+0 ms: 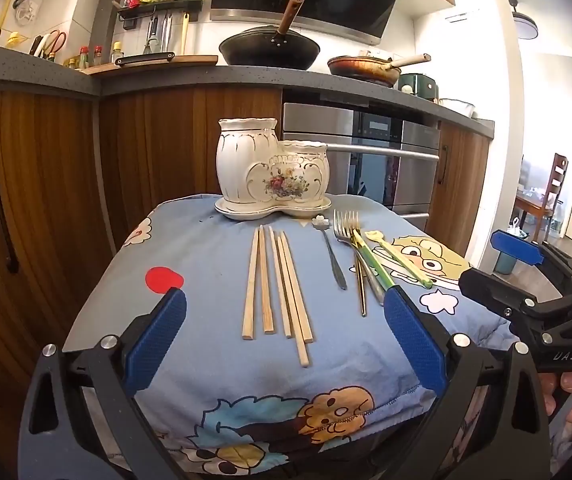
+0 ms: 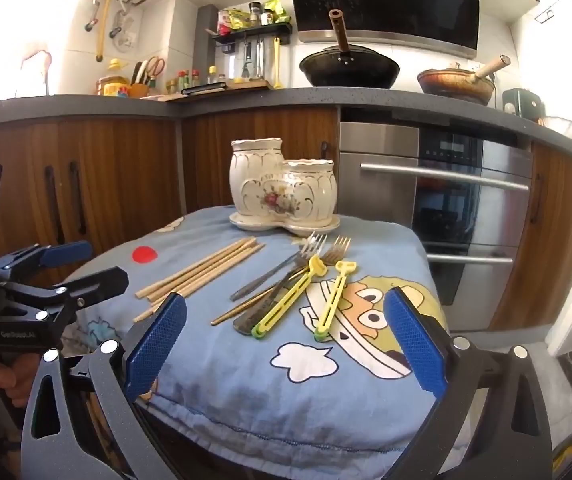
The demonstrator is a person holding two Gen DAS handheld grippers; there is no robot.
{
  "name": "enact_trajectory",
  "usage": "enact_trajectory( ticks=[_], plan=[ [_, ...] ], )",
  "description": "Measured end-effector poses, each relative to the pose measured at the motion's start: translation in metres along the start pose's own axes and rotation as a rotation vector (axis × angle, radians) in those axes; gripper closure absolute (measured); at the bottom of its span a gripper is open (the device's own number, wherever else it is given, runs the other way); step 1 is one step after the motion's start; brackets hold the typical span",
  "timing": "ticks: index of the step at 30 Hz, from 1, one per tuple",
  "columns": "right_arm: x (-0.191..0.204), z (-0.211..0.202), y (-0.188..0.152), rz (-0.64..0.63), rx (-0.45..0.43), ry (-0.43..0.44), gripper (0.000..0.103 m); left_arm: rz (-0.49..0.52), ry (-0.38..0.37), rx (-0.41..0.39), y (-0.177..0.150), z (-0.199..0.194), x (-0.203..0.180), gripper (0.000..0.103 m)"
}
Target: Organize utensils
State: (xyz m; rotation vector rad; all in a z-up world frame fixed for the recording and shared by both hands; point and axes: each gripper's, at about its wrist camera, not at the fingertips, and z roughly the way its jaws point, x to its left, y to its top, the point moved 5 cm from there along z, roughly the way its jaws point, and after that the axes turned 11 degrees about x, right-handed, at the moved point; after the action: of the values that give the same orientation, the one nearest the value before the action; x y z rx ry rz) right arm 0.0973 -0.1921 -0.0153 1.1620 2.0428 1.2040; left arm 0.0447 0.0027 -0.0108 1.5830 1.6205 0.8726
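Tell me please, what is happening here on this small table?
A person holds two grippers over a table covered with a blue cartoon cloth. Both the left gripper and the right gripper are open and hold nothing. Wooden chopsticks, a spoon, forks and two yellow-green utensils lie on the cloth. The white ceramic holder at the back shows nothing sticking out, so the sorting seems not yet begun.
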Motion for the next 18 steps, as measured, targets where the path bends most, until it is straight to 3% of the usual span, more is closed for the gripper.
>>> enact_trajectory(
  ticks=[18],
  plan=[
    [-0.005,0.006,-0.001,0.013,0.008,0.024,0.005,0.001,-0.003,0.004,0.0,0.004,-0.001,0.005]
  ],
)
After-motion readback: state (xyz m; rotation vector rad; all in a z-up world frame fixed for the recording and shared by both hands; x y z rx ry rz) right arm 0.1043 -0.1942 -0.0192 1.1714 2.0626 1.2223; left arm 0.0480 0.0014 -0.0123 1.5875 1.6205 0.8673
